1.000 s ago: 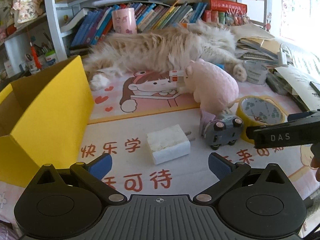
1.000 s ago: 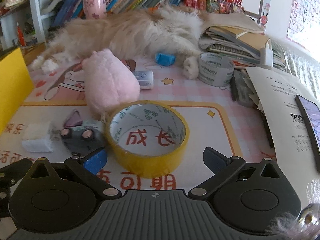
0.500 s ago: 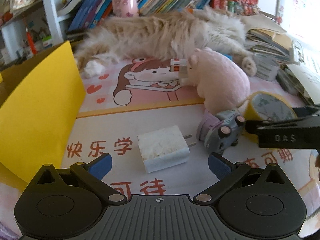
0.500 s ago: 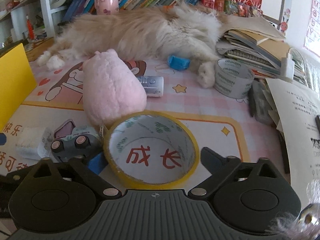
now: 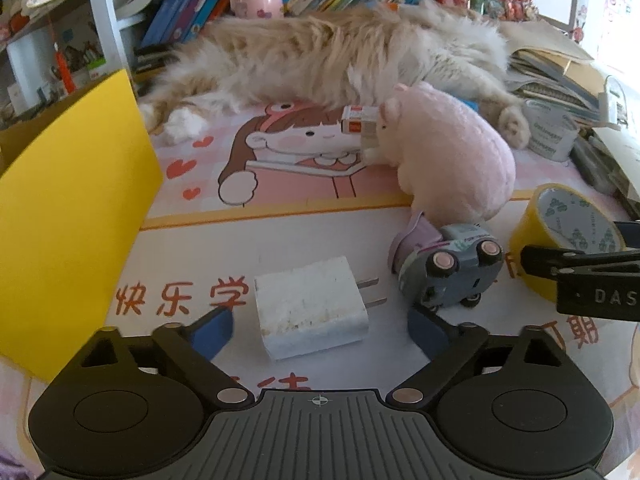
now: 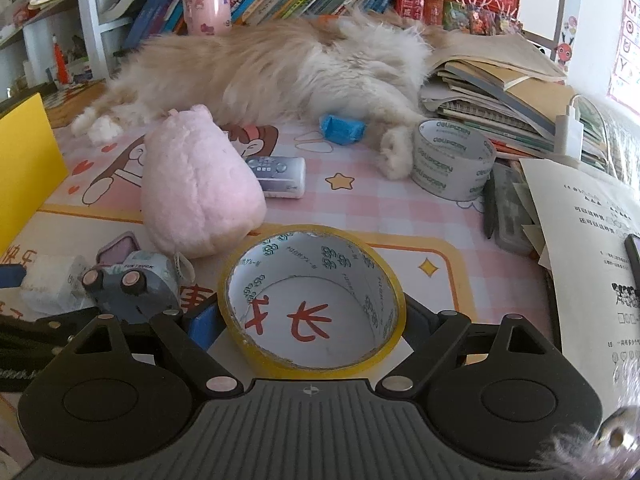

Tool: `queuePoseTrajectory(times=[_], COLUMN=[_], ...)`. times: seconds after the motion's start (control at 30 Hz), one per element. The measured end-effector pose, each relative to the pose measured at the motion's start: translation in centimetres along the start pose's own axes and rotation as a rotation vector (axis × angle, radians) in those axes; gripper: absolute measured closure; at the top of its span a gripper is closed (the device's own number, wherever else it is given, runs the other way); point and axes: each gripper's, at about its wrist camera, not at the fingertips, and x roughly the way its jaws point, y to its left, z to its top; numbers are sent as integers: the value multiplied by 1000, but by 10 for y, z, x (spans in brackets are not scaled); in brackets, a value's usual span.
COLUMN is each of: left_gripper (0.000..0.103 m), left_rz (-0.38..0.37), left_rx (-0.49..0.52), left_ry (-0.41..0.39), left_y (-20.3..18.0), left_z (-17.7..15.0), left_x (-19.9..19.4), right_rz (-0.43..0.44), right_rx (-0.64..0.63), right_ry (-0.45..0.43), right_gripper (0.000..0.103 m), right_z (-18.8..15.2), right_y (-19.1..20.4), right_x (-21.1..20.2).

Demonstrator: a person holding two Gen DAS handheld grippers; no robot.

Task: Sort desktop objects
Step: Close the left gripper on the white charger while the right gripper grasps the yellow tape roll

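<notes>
A white charger plug lies on the cartoon desk mat between the blue pads of my left gripper. Its jaws are closing, and a gap still shows on both sides of the charger. My right gripper is shut on a yellow tape roll that stands on the mat, a pad against each side. A grey toy car lies on its side between charger and roll. A pink plush toy sits behind it. An open yellow box stands at the left.
A long-haired cat lies across the back of the desk before the bookshelf. A clear tape roll, a blue object, a small white device, stacked notebooks and printed sheets crowd the right side.
Both grippers moved forward over the mat. The right jaws narrowed from wide open onto the yellow tape roll. The left jaws came around the charger and narrowed.
</notes>
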Motion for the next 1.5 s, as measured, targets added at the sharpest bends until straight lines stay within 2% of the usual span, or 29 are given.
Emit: queuePoseTrajectory(times=[0.1, 0.13, 0.17, 0.2, 0.43, 0.6, 0.8, 1.07, 1.3, 1.5], left_gripper=[16, 22, 33, 37, 37, 37, 37, 37, 37, 37], left_rz=[-12, -17, -17, -18, -18, -5, -11, -40, -58, -74], left_rx=[-25, -29, -27, -25, -62, -94, -136, -100, -89, -86], left_ry=[-3, -7, -15, -21, -23, -76, -124, -205, -203, -177], left_y=[2, 2, 1, 1, 6, 13, 25, 30, 38, 51], left_z=[0, 0, 0, 0, -2, 0, 6, 7, -2, -17], left_x=[0, 0, -1, -2, -9, -26, -51, -90, -104, -109], right_rz=[10, 12, 14, 16, 16, -6, 5, 41, 69, 82], right_rx=[-11, -13, -17, -19, 5, 20, 43, 57, 74, 32], right_ry=[0, 0, -1, -1, -11, -46, -63, -106, -145, -131], right_gripper=[16, 16, 16, 17, 17, 17, 17, 17, 17, 17], right_z=[0, -1, -1, -1, -3, 2, 11, 18, 26, 13], right_y=[-1, -2, -2, -2, -6, -11, -15, -6, 13, 46], right_x=[0, 0, 0, -1, -5, -17, -37, -72, -97, -107])
